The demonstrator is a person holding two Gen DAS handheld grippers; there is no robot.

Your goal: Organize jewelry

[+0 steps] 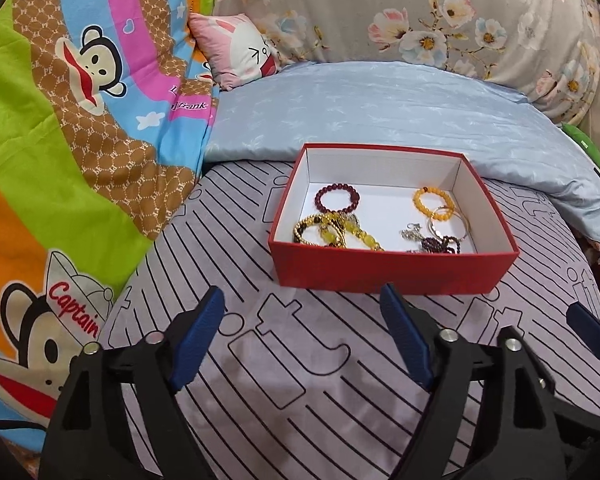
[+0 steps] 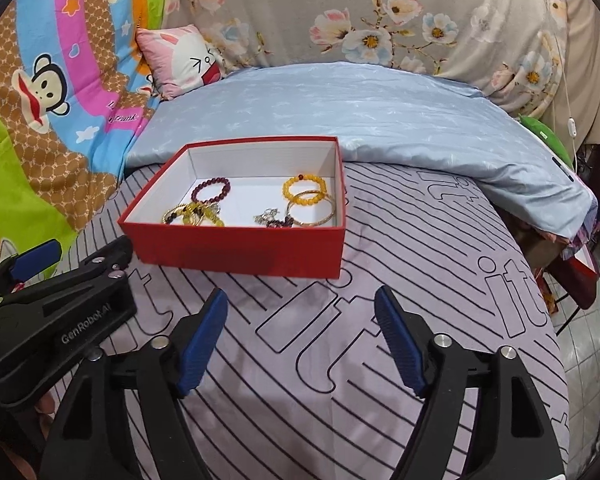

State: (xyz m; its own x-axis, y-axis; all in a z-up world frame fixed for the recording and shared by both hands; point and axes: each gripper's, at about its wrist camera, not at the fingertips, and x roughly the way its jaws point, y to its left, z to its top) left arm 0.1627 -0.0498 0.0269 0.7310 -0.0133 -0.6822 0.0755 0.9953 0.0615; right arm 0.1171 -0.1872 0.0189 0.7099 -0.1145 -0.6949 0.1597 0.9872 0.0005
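A red box with a white inside stands on the striped bed sheet; it also shows in the right wrist view. In it lie a dark red bead bracelet, an orange bead bracelet, a gold bangle, yellow and gold beads and a dark purple piece. My left gripper is open and empty, just in front of the box. My right gripper is open and empty, in front of the box's right corner. The left gripper's body shows at the left of the right wrist view.
A light blue pillow lies behind the box. A cartoon monkey quilt is at the left, a floral quilt at the back and a small pink cushion between them. The bed's right edge drops to a tiled floor.
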